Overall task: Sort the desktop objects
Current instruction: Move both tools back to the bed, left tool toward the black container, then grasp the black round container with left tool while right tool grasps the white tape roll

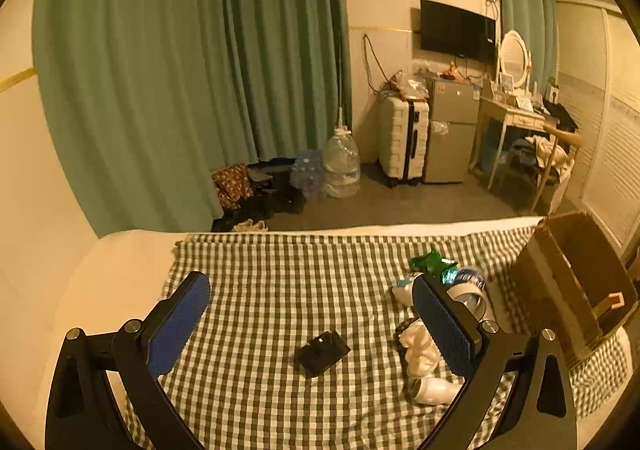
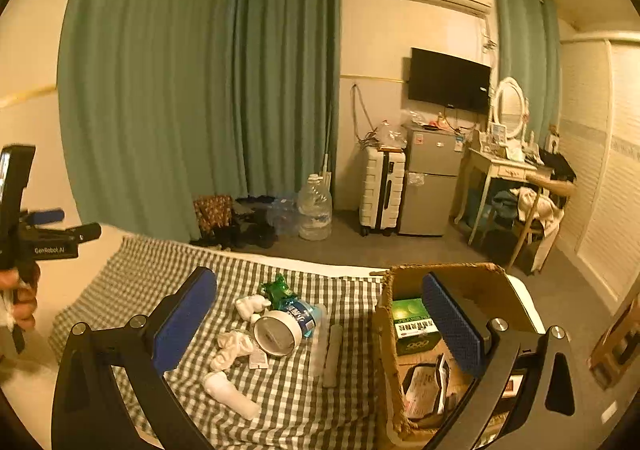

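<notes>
Left tongs (image 1: 311, 324) and right tongs (image 2: 320, 316) both spread wide, empty, side by side

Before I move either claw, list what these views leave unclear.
- Box contents: in the right wrist view, the right claw finger covers part; only a green packet and papers show.
- Box, left wrist view: cut by the edge, inside unseen.
- Black object on the checked cloth: too dark to identify.
- White roll: partly behind the left claw finger.
- Bottle label: too small to read.
</notes>
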Demonstrator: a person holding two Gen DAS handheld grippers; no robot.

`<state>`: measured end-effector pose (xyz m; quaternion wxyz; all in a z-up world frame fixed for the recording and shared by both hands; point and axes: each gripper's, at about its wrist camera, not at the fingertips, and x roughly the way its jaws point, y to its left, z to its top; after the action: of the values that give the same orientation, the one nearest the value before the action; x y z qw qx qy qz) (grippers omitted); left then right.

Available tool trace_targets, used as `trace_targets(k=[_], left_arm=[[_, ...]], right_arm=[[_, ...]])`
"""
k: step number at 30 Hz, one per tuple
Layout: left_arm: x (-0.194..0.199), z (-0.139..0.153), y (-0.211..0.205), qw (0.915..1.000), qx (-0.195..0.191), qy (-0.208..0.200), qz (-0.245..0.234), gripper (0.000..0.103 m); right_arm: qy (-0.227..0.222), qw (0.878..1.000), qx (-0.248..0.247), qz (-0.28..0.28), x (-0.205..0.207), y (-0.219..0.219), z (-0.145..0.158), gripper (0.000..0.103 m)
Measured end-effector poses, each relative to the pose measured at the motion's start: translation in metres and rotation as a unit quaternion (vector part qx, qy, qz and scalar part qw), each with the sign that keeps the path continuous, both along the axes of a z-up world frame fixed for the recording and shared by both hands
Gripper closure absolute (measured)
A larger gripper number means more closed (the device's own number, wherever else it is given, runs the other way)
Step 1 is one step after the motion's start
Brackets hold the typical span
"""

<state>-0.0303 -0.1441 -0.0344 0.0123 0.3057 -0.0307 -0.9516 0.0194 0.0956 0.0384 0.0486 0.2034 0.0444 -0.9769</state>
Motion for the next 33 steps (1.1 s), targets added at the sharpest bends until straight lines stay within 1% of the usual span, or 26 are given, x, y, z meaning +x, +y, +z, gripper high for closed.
trace_targets(k=[3,8,10,14,16,23,25,26,28,30,33], left_arm=[[-0.010,-0.016,-0.007,0.9997,0.022,-0.001,-0.012,0.000],[-0.032,-0.047,-0.016,0.9995,0.028,-0.011,0.002,0.000],[-0.037,-0.060,-0.015,0.9995,0.027,-0.018,-0.005,0.000],[-0.047,-0.088,-0.011,0.9995,-0.001,-0.029,-0.014,0.000],[-0.054,-0.099,-0.012,0.9991,0.004,-0.039,-0.016,0.000],[-0.077,-0.142,-0.021,0.9963,0.017,-0.082,-0.018,0.000],[-0.084,-0.156,-0.022,0.9941,0.024,-0.103,-0.023,0.000],[-0.089,-0.166,-0.022,0.9927,0.023,-0.117,-0.018,0.000],[-0.095,-0.174,-0.022,0.9902,0.023,-0.138,-0.006,0.000],[-0.100,-0.184,-0.022,0.9876,0.029,-0.154,0.007,0.000],[-0.107,-0.195,-0.019,0.9863,0.016,-0.162,0.031,0.000]], right_arm=[[-0.018,1.000,0.009,0.016,-0.011,-0.008,-0.016,0.000],[-0.055,0.998,-0.001,0.037,-0.036,-0.014,-0.045,0.000],[-0.075,0.996,-0.003,0.047,-0.046,-0.016,-0.059,0.000],[-0.084,0.995,-0.015,0.057,-0.060,-0.017,-0.081,0.000],[-0.091,0.994,-0.022,0.058,-0.070,-0.018,-0.094,0.000],[-0.122,0.990,-0.026,0.059,-0.098,-0.023,-0.135,0.006],[-0.132,0.989,-0.029,0.057,-0.105,-0.023,-0.148,0.008],[-0.136,0.989,-0.031,0.055,-0.109,-0.023,-0.153,0.008],[-0.143,0.988,-0.032,0.052,-0.116,-0.024,-0.164,0.012],[-0.150,0.987,-0.030,0.049,-0.123,-0.023,-0.173,0.014],[-0.157,0.986,-0.016,0.045,-0.133,-0.023,-0.187,0.016]])
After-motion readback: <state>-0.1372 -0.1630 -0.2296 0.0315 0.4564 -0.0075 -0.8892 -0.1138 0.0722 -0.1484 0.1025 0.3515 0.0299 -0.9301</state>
